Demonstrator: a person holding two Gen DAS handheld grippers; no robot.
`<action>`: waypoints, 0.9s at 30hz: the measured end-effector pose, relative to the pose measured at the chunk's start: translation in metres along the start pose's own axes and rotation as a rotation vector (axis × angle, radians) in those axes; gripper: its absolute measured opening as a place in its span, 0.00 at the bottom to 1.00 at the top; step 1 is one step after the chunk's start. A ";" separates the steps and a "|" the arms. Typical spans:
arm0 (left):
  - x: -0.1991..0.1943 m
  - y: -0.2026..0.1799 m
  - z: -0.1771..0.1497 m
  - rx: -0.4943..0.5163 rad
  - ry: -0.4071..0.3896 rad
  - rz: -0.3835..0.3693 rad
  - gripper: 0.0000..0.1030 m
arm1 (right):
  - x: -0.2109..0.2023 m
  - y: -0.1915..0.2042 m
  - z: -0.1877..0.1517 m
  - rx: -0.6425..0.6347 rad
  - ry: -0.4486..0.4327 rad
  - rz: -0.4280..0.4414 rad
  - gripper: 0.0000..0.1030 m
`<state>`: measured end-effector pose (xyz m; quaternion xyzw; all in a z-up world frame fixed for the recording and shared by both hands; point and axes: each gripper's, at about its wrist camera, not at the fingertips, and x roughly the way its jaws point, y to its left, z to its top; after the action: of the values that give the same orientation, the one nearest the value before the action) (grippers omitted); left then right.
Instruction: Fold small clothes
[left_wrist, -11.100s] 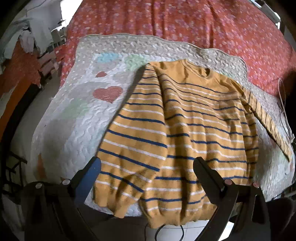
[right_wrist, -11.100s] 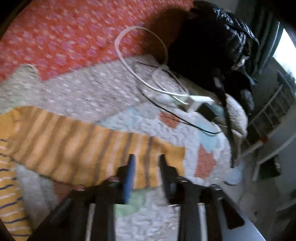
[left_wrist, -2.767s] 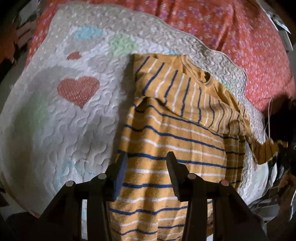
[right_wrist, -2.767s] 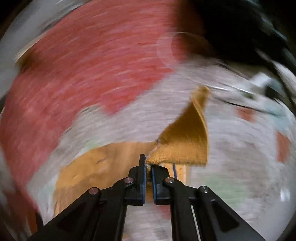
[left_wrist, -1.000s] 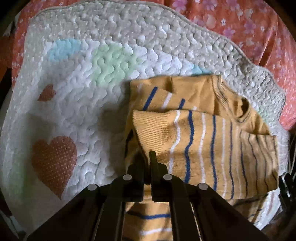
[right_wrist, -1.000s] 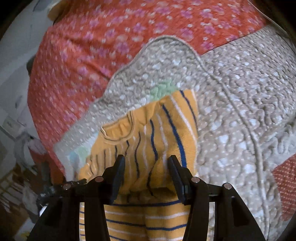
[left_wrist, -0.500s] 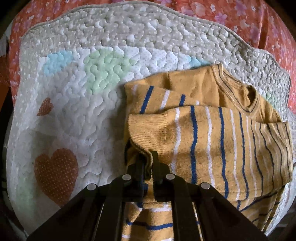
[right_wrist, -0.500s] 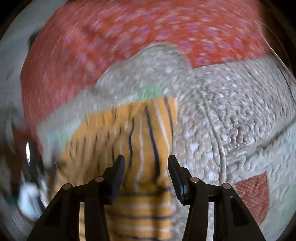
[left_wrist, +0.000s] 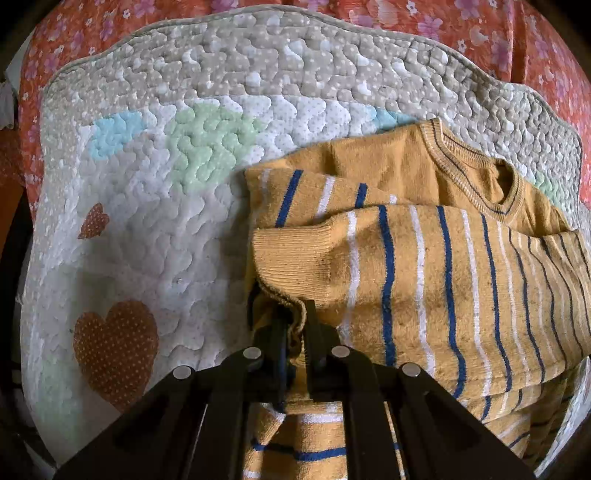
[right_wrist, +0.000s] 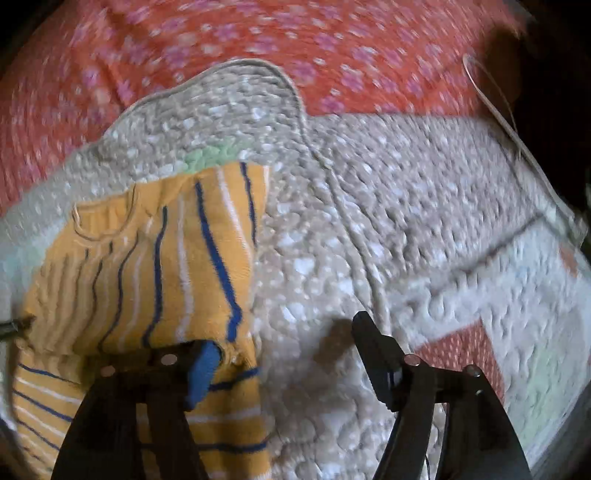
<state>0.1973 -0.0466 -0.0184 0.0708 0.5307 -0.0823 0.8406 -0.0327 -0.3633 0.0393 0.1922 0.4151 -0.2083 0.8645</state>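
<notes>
A mustard-yellow knitted sweater with blue and white stripes (left_wrist: 424, 266) lies folded on the quilted cream bedcover with heart patches (left_wrist: 155, 229). The left gripper (left_wrist: 295, 325) pinches the sweater's ribbed hem. The right gripper (right_wrist: 284, 354), at the sweater's side edge, is opening, its jaws spread over bare quilt.

sweater (left_wrist: 424, 266): fuzzy ribbed knit | quilt (left_wrist: 177, 229): puckered matt cloth | bedspread (right_wrist: 184, 48): printed cloth

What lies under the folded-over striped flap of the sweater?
Under the flap, more of the same sweater shows: plain shoulder, collar and striped body below. The quilt beneath them is covered there.
</notes>
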 end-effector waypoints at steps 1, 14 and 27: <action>0.001 0.001 0.000 0.000 -0.002 -0.001 0.09 | -0.002 -0.005 -0.001 0.019 -0.002 0.022 0.71; -0.009 0.040 0.001 -0.165 0.048 -0.190 0.10 | 0.004 -0.052 -0.002 0.339 0.110 0.355 0.75; -0.093 0.099 -0.114 -0.210 -0.001 -0.208 0.28 | -0.032 -0.043 -0.059 0.161 0.084 0.199 0.75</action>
<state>0.0785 0.0792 0.0206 -0.0730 0.5403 -0.1131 0.8306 -0.1111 -0.3626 0.0240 0.3099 0.4119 -0.1459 0.8444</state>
